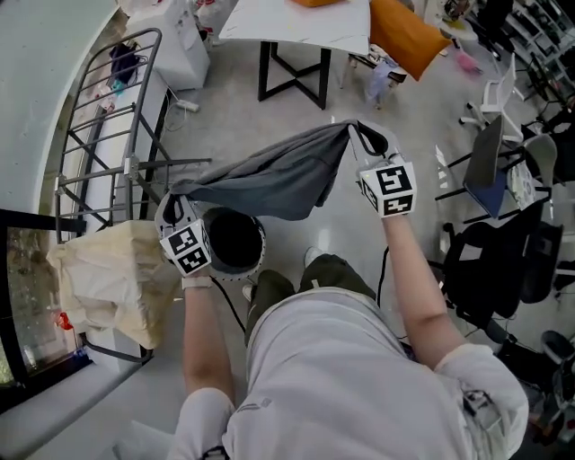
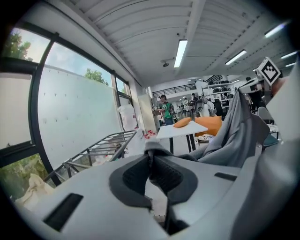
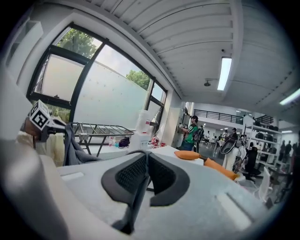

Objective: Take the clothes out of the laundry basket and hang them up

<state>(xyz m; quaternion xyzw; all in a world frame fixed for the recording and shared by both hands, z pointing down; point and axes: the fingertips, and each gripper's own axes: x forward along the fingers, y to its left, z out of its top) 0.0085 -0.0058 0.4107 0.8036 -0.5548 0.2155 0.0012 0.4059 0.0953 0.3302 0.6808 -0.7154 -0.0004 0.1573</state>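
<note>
Both pairs of jaws are clenched on cloth. The left gripper (image 1: 176, 194) pinches one end of the gray garment (image 1: 269, 175), and the right gripper (image 1: 358, 135) pinches the other end, so the garment hangs stretched between the two pairs of jaws, sagging in the middle.

I count two grippers, one gray garment, one dark round basket (image 1: 233, 241), one drying rack (image 1: 108, 135), one cream cloth (image 1: 112, 278), one white table (image 1: 296, 22) and two orange cushions.

The head view alone shows the basket, which stands on the floor just below the left jaws and under the low edge of the garment. It also shows the cream cloth, which hangs on the near end of the rack, beside the left jaws.

In the left gripper view, a fold of cloth stands up at the tips of the left gripper (image 2: 151, 157), and the garment (image 2: 234, 136) rises to the right, up to the other gripper's marker cube. The rack (image 2: 98, 150) lies ahead, to the left of the jaws.

In the right gripper view, the right gripper (image 3: 146, 161) has only a thin edge of cloth between its pads. The garment (image 3: 70, 145) hangs far to the left of them, in front of the rack (image 3: 101, 129).

Only the gripper views show people standing far behind the table. Office chairs (image 1: 494, 162) stand to the right of the right jaws.
</note>
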